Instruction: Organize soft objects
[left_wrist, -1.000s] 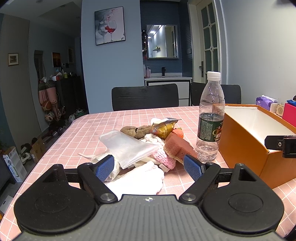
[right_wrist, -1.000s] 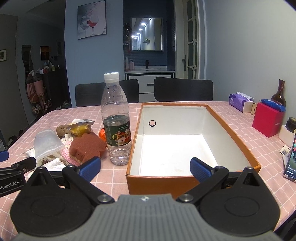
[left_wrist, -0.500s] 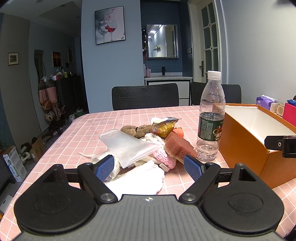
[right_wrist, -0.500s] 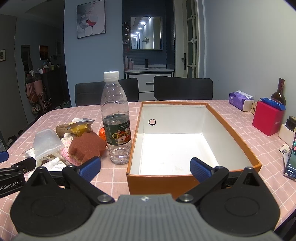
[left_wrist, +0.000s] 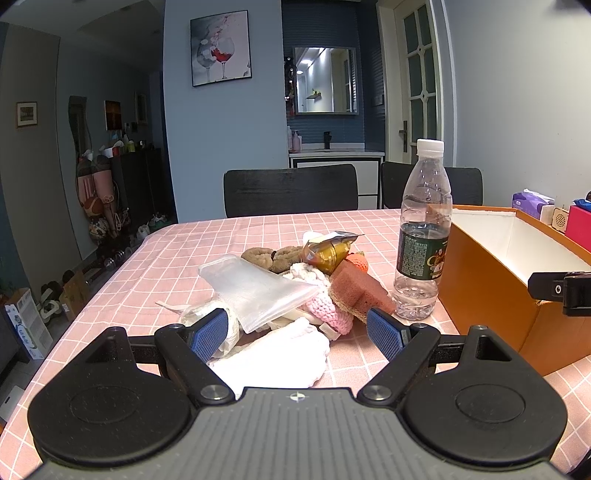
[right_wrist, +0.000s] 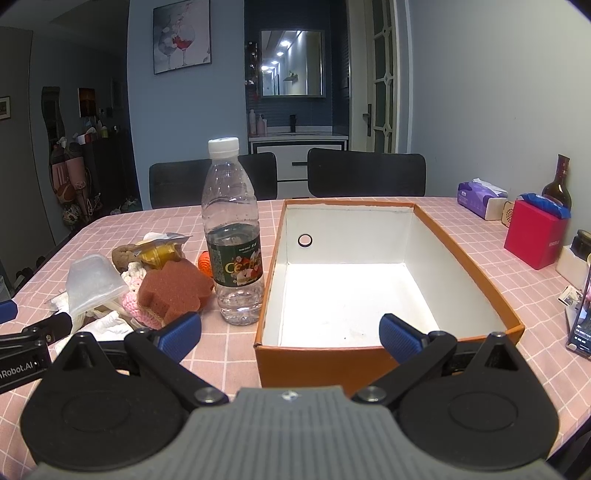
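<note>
A pile of soft things lies on the pink checked table: a white cloth (left_wrist: 280, 354), a clear plastic bag (left_wrist: 258, 288), a pink knitted piece (left_wrist: 325, 314), a brown sponge (left_wrist: 362, 288) and a brown plush (left_wrist: 269, 256). The pile also shows in the right wrist view, with the sponge (right_wrist: 170, 291) in front. My left gripper (left_wrist: 297, 334) is open and empty, just before the white cloth. My right gripper (right_wrist: 290, 338) is open and empty at the near wall of the empty orange box (right_wrist: 369, 362).
A water bottle (left_wrist: 423, 236) stands upright between the pile and the orange box (left_wrist: 491, 288). A gold foil pack (left_wrist: 327, 251) lies in the pile. A red box (right_wrist: 535, 236), tissue pack (right_wrist: 478, 197) and dark bottle (right_wrist: 557, 182) stand at the right. Black chairs are behind the table.
The right gripper has risen slightly. Nothing else has visibly moved.
</note>
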